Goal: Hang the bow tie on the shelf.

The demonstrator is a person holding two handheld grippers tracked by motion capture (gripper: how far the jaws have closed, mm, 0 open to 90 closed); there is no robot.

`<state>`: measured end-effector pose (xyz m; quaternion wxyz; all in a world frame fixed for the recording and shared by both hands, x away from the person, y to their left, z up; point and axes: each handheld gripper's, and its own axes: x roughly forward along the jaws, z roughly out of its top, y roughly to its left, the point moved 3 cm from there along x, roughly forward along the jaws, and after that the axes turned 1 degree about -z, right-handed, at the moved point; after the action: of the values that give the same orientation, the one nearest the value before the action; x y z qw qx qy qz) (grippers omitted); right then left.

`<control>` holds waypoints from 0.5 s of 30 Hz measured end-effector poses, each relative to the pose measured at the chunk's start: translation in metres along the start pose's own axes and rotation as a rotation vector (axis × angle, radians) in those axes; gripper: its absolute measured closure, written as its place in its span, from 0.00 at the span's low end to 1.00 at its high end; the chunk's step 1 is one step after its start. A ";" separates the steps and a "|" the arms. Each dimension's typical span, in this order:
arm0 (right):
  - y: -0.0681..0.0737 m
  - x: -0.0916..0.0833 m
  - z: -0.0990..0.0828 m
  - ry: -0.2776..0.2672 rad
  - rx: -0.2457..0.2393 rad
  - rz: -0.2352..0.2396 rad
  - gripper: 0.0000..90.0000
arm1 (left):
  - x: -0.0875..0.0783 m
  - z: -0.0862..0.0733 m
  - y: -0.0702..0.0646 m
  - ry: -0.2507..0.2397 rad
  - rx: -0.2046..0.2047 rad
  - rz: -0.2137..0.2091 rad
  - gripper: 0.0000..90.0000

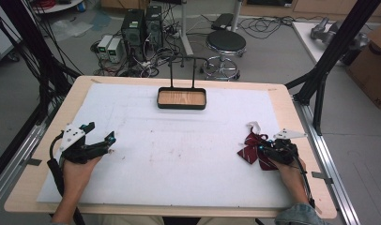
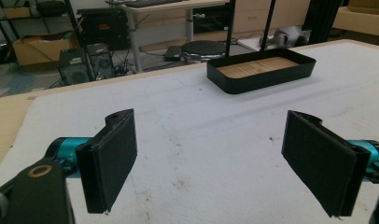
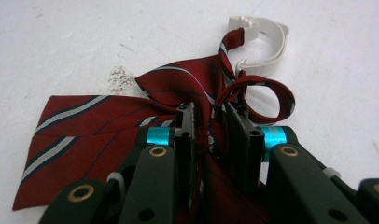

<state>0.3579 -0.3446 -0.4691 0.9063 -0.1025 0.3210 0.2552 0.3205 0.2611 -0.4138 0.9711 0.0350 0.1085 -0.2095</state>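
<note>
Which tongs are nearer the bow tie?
Right. The right tongs are closed on the bow tie at its knot; the left tongs hover open across the table.

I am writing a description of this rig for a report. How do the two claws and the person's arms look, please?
Both the left claw and the right claw have black bodies with teal collars behind flat black pads, brass-coloured rivets, and a grey three-cornered plate on top. A black cable trails from each. The person wears a blue denim sleeve on the right arm.
</note>
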 end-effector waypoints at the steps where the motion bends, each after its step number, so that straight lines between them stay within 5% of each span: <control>1: 0.000 0.000 0.000 0.000 0.000 0.000 0.82 | 0.000 0.000 0.000 0.000 0.000 0.000 0.21; 8: 0.013 -0.019 0.016 -0.109 -0.077 -0.008 0.82 | -0.001 0.001 0.000 -0.010 -0.002 0.005 0.21; 15: 0.028 -0.029 0.048 -0.153 -0.144 0.017 0.82 | 0.000 0.001 0.001 -0.009 -0.006 0.002 0.21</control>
<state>0.3494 -0.3154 -0.4143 0.9162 -0.1447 0.2327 0.2924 0.3209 0.2625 -0.4130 0.9719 0.0310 0.1046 -0.2086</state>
